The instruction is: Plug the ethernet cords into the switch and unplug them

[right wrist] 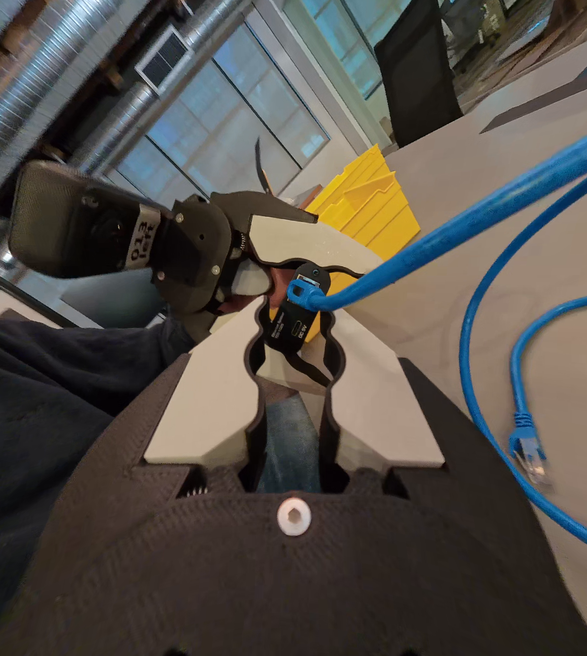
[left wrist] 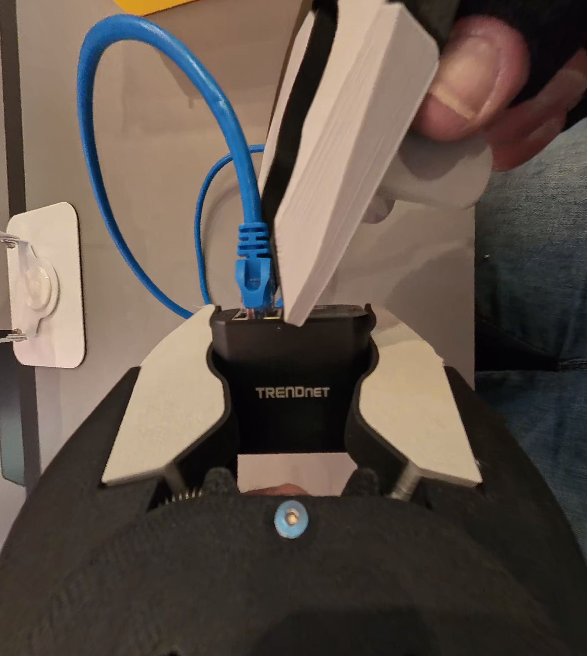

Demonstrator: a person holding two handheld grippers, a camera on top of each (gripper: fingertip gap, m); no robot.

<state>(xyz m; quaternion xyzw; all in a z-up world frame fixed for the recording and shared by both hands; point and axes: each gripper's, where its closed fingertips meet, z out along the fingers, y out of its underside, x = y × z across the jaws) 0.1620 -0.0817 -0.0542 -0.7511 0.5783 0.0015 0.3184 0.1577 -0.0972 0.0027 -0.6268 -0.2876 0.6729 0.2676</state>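
My left gripper (left wrist: 290, 314) is shut on the black switch (left wrist: 292, 358) and holds it port side forward, off the table. A blue ethernet plug (left wrist: 253, 280) sits in one of its ports, and its blue cord (left wrist: 96, 142) loops away to the left. My right gripper (right wrist: 295, 312) has its jaws a narrow gap apart with nothing between them. Its tips are right at the switch (right wrist: 295, 319) and plug (right wrist: 300, 289). Its near finger (left wrist: 320, 213) touches the switch top beside the plug. A loose blue plug (right wrist: 530, 458) lies on the table.
The grey table (right wrist: 498, 355) carries blue cord loops (right wrist: 469, 355) at the right. Yellow bins (right wrist: 366, 213) stand behind the switch. A white plate with a clear hook (left wrist: 47, 284) lies at the left. A person's hand (left wrist: 473, 78) and jeans leg (left wrist: 551, 319) are at the right. Across from one pair of fingers to the other is roughly 5 centimeters.
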